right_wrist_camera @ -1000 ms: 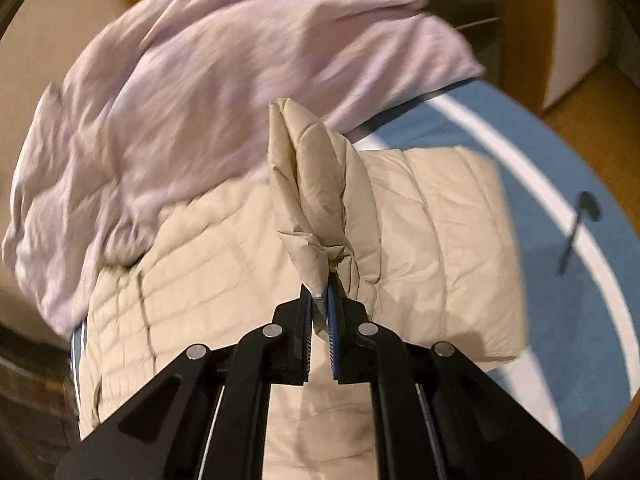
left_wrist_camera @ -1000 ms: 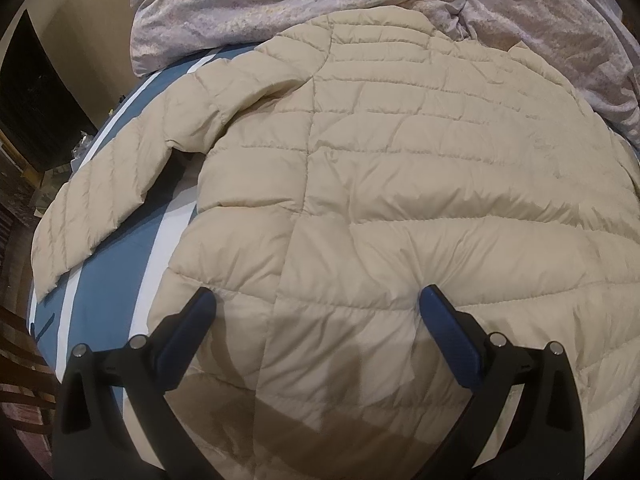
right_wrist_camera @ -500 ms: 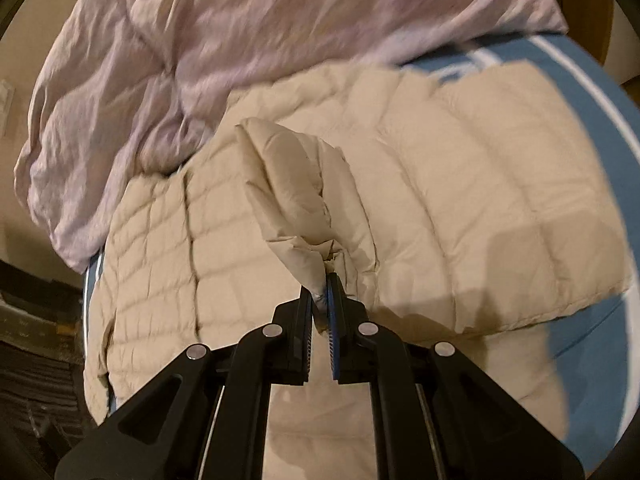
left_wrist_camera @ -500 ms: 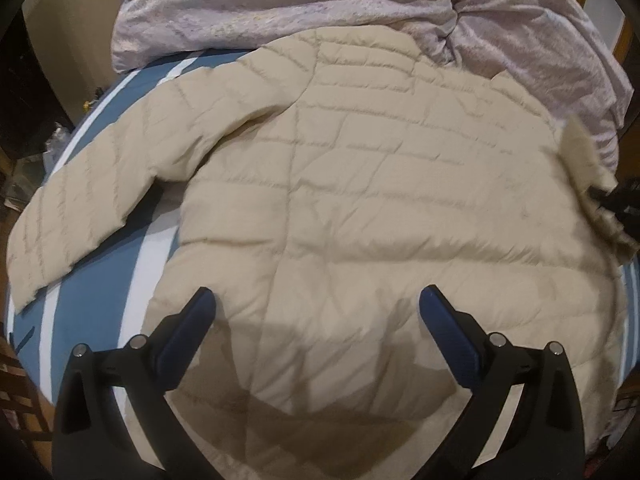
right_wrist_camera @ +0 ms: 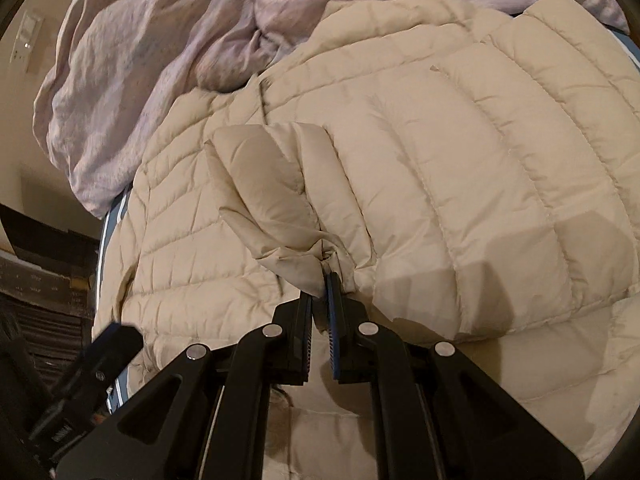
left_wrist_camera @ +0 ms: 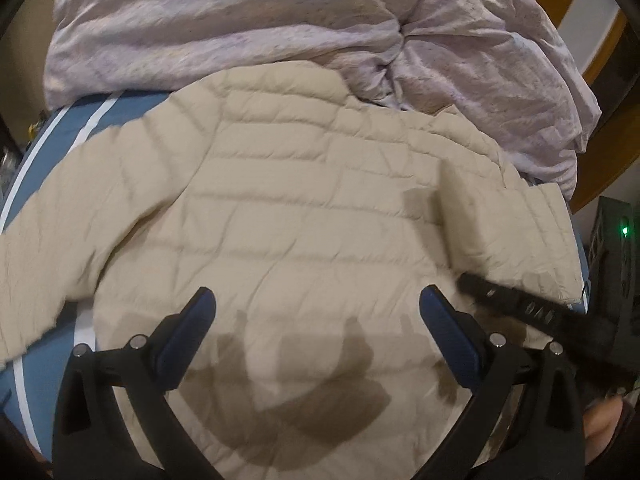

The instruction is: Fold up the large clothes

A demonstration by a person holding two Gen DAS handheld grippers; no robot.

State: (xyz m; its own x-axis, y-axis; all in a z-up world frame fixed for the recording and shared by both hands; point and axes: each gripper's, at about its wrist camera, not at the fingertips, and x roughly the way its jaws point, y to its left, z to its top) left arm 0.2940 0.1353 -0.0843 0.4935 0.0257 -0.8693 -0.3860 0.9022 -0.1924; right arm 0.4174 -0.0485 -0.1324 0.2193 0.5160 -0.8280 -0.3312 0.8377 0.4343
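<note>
A beige quilted puffer jacket [left_wrist_camera: 288, 216] lies back-up on a blue bed sheet with white stripes [left_wrist_camera: 68, 124]. Its left sleeve [left_wrist_camera: 44, 240] stretches out to the left. My left gripper [left_wrist_camera: 316, 312] is open and empty, hovering above the jacket's lower back. My right gripper [right_wrist_camera: 320, 284] is shut on the cuff of the right sleeve [right_wrist_camera: 276, 192], holding it over the jacket's body. That folded sleeve also shows in the left wrist view [left_wrist_camera: 504, 224], with the right gripper [left_wrist_camera: 464, 280] at its lower edge.
A crumpled lilac duvet [left_wrist_camera: 280, 20] is heaped along the far side of the bed, touching the jacket's collar. Dark furniture [right_wrist_camera: 44, 272] stands beyond the bed's left edge. A dark device with a green light [left_wrist_camera: 624, 232] stands at the right.
My right gripper has carried the sleeve cuff inward across the jacket, so the sleeve now lies folded over the body. My left gripper has shifted a little to the right above the jacket.
</note>
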